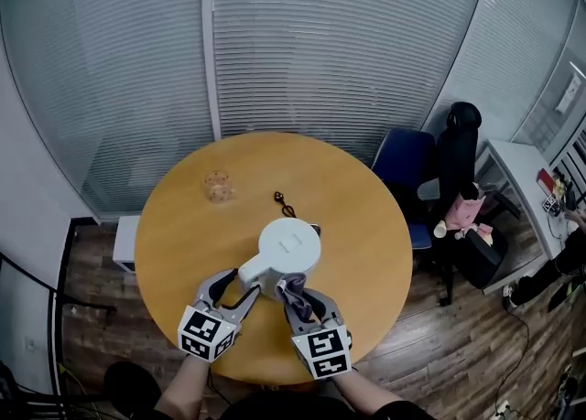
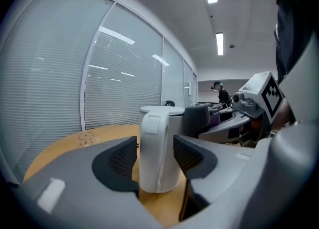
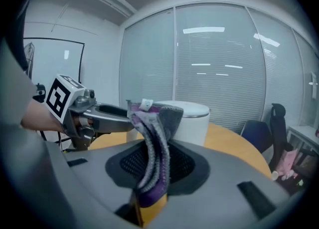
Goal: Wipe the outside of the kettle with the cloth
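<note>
Tabletop (image 1: 179, 226), left gripper (image 1: 241, 286) near-level astride kettle (image 1: 289, 250)

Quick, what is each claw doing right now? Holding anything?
Left claw: open, either side of the kettle handle, not clamped on it.
Right claw: closed on the cloth.

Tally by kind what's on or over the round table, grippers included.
Kettle: 1
Cloth: 1
Grippers: 2, left gripper, right gripper
Small clear container: 1
Small dark item: 1
Total: 6
</note>
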`<state>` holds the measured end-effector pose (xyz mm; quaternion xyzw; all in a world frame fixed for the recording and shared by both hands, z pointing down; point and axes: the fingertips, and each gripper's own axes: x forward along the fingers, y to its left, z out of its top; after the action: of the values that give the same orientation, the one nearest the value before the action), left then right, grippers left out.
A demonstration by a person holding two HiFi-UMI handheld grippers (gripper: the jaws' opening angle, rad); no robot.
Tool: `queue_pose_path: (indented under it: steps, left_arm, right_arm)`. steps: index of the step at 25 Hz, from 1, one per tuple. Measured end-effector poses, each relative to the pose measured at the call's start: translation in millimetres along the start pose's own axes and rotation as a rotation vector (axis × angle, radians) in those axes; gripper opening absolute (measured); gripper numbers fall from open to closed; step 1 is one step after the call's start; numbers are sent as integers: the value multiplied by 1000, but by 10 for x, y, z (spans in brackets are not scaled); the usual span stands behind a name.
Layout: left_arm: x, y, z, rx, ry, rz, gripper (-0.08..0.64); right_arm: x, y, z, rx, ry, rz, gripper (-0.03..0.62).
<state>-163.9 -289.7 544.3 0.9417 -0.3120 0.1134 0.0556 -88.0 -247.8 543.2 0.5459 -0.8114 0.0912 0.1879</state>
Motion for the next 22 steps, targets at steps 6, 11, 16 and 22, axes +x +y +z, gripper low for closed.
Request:
queue_pose_path:
  steps: [6, 11, 16, 22]
  left_arm:
    - [103, 13, -43, 40, 22, 2, 211]
    - [102, 58, -70, 43, 31, 20, 166]
    - [102, 55, -70, 49, 34, 11, 164]
    - [93, 56, -75, 41, 30, 18, 163]
  right_arm:
    - [226, 11, -477, 75, 110, -2, 95]
    - [447, 61, -949, 171, 238, 24, 95]
    - [622, 109, -1302, 294, 358, 62, 95]
    - [746, 103, -1499, 419, 440, 84, 97]
